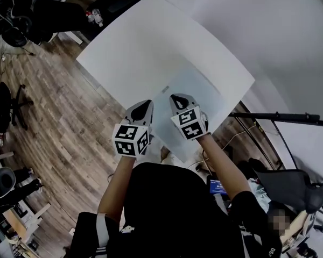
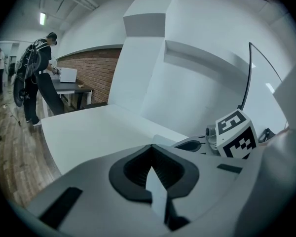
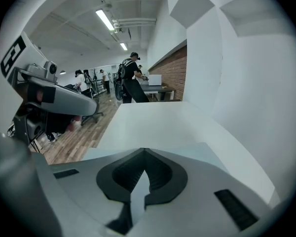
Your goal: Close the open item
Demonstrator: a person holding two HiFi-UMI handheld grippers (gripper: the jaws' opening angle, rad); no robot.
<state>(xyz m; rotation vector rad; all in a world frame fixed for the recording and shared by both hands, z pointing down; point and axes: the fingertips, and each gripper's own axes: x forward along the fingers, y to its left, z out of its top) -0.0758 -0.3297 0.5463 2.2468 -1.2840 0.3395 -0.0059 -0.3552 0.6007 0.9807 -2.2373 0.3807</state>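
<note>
Left claw [image 2: 151, 149] and right claw [image 3: 144, 153] each have their jaws together at the tips. They hang side by side over the near end of the pale flat item [image 1: 203, 93]. It lies on the white counter [image 1: 140, 42], its long axis following the counter's right-hand edge.

I am in an open-plan office or lab workroom: a plain white desk [image 1: 151, 42] stands on a wood-plank floor [image 1: 59, 122], with black office chairs [image 1: 13, 28] beyond its left corner. Strip lights [image 3: 104, 19] run along a bare ceiling. A brick wall [image 3: 173, 69] lines one side, where another person [image 3: 130, 80] stands at a further desk [image 3: 155, 89].
</note>
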